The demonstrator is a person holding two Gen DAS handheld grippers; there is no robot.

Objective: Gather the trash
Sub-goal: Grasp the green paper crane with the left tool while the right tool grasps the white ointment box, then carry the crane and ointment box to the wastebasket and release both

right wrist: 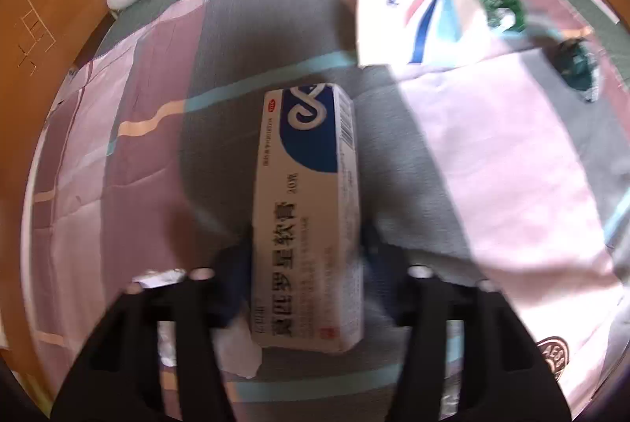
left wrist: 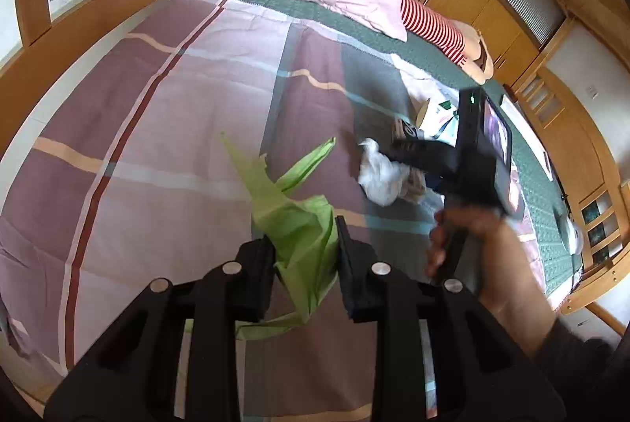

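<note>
Over the bed (left wrist: 165, 99), L tool (left wrist: 305, 245) is clamped on a green bag (left wrist: 299, 225). R tool (right wrist: 307, 264) grips an ointment box (right wrist: 309, 217), long axis fwd along fingers. Bag lies to R tool's left; crumpled white trash (left wrist: 378, 178) betw. them.

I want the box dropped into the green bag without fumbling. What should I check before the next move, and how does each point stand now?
1. Left hand-held gripper holds the green bag: ok, its fingers clamp the plastic.
2. Bag mouth open to receive trash: not ok, the bag looks bunched and twisted.
3. Right hand-held gripper holds the ointment box: ok, though the view is blurred.
4. Box clear of the bedspread: cannot tell.
5. Trash left on the bed: not ok, white crumpled paper and a larger white carton remain.
</note>
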